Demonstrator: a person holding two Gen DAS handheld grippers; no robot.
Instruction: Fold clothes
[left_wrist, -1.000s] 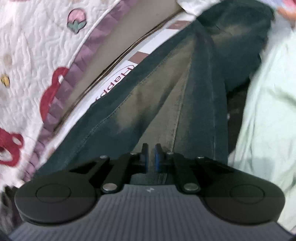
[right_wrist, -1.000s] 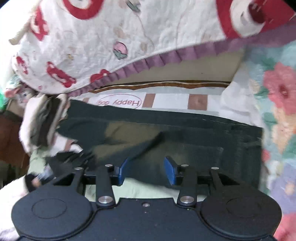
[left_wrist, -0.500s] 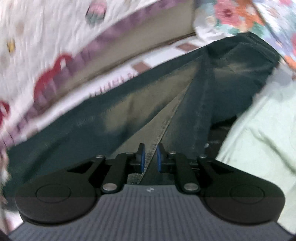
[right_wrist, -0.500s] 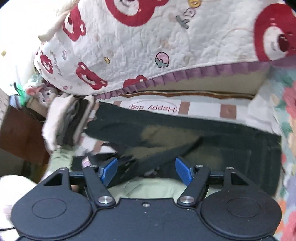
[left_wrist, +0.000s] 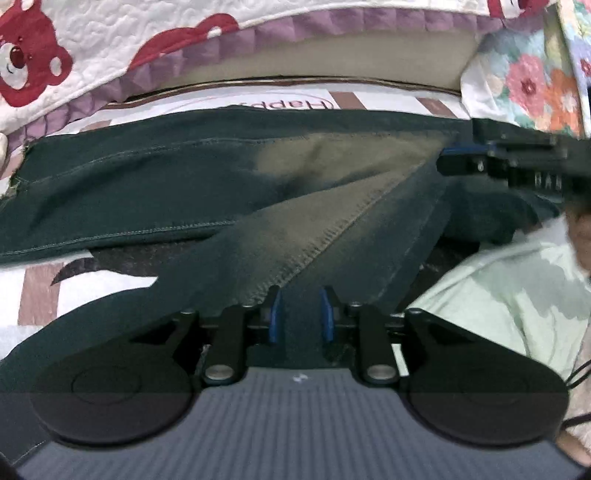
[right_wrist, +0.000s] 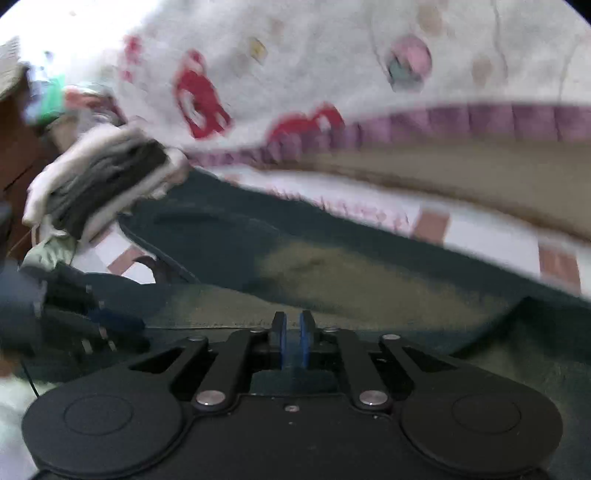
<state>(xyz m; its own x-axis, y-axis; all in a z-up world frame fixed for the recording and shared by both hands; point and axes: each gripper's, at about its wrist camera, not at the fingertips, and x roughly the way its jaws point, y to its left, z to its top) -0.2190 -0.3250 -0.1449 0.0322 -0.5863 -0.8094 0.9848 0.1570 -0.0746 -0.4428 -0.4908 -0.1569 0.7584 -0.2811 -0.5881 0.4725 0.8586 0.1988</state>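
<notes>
Dark jeans (left_wrist: 184, 184) with faded olive patches lie stretched across the bed, one leg crossing over toward me. My left gripper (left_wrist: 297, 314) sits low over that leg. Its jaws are opening, with denim lying in the gap and the pads clear of it. My right gripper (right_wrist: 293, 332) is down on the jeans (right_wrist: 332, 266) near a folded edge. Its jaws are closing to a narrow gap with dark denim pinched between the pads. The right gripper (left_wrist: 454, 158) also shows at the upper right of the left wrist view, and the left gripper (right_wrist: 110, 321) shows blurred in the right wrist view.
A white quilt with red bears (left_wrist: 92, 55) and a purple ruffle runs along the far side. A floral cloth (left_wrist: 535, 74) lies at the right, a pale green garment (left_wrist: 498, 288) near me. A stack of folded clothes (right_wrist: 103, 184) sits past the jeans' left end.
The left gripper rolled level and its pads parted from the seam they pinched. The right gripper dropped from above onto the jeans, and its jaws went from wide apart to nearly closed.
</notes>
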